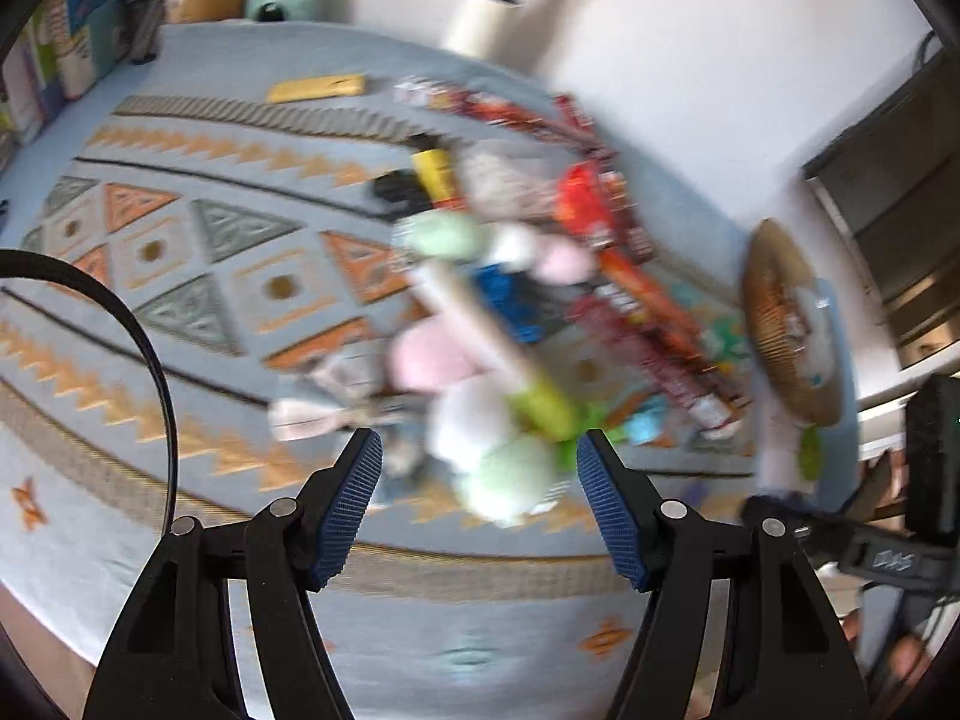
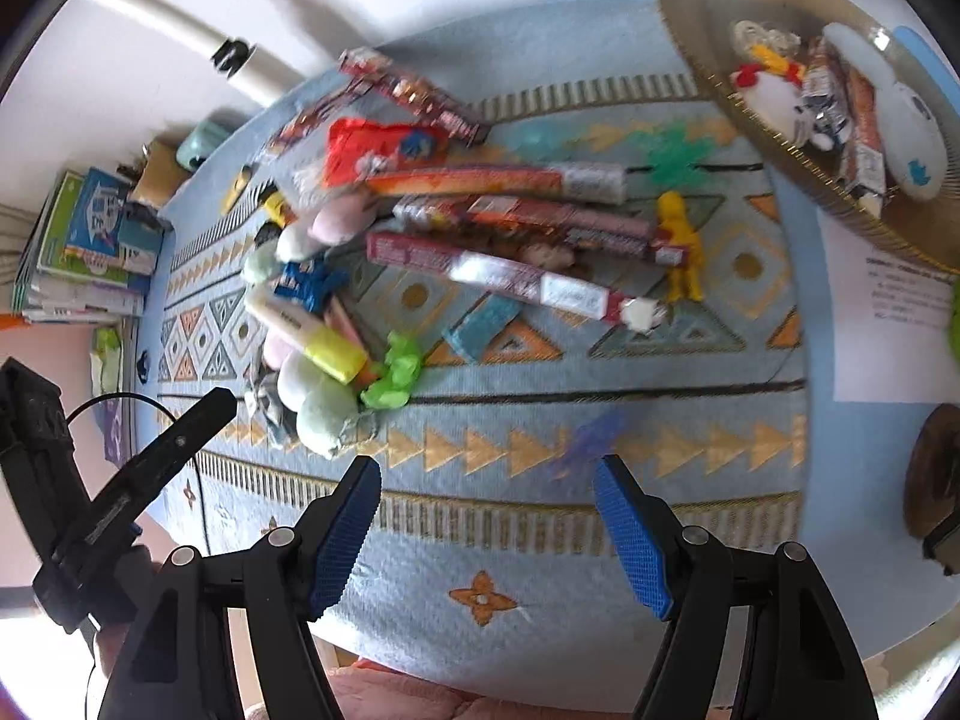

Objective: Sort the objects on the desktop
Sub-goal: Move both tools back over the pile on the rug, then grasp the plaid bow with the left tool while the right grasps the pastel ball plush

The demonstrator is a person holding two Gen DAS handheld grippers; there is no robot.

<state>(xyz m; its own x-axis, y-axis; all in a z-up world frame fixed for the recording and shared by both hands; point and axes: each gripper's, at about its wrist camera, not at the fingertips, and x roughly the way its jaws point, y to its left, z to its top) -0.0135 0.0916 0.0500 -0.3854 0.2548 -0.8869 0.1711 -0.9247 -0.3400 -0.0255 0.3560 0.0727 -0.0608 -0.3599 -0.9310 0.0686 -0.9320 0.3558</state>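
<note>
A pile of objects lies on the patterned blue cloth (image 2: pixel 528 546): long snack packs (image 2: pixel 510 276), a red packet (image 2: pixel 378 150), pastel soft balls (image 2: pixel 324 408), a highlighter with a yellow cap (image 2: pixel 312 336), a green crumpled piece (image 2: pixel 396 372), a yellow figure (image 2: pixel 681 246). My left gripper (image 1: pixel 480 498) is open and empty, just short of a pale green ball (image 1: pixel 510 474) at the pile's near end; this view is blurred. My right gripper (image 2: pixel 487 528) is open and empty above bare cloth, nearer than the pile.
A round woven basket (image 2: pixel 708 60) at the far right holds a white plush toy (image 2: pixel 774 96), snack packs and a pale pouch. A paper sheet (image 2: pixel 882 324) lies right. Books (image 2: pixel 84 246), a cardboard box and a mint device stand at the far left. A yellow bar (image 1: pixel 318 88) lies apart.
</note>
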